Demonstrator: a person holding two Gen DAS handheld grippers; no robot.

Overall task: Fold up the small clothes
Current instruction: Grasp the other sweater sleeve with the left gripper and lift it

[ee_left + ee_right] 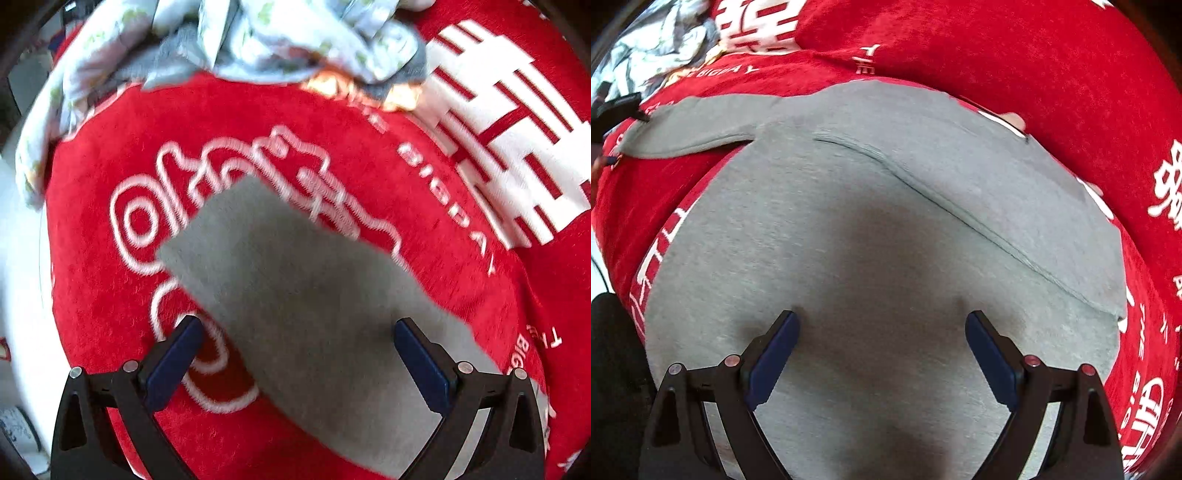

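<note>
On the red cloth (1034, 55) our grey garment (871, 229) lies flat, sleeve out, unfolded; left gripper (297, 345) and right gripper (882, 332) hover wide apart, a heap (258, 37) waiting.

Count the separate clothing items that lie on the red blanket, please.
2 can be told apart. The grey garment lies spread flat beneath both open grippers. A crumpled pale printed pile sits at the blanket's far edge; it may hold more pieces.

Place looked like home, likely bedroom or laundry spot. Plush red blanket with white Chinese characters and lettering (332, 122) filled both frames. Crumpled pale floral-print clothes (236, 40) lay heaped at top of left-wrist frame.
</note>
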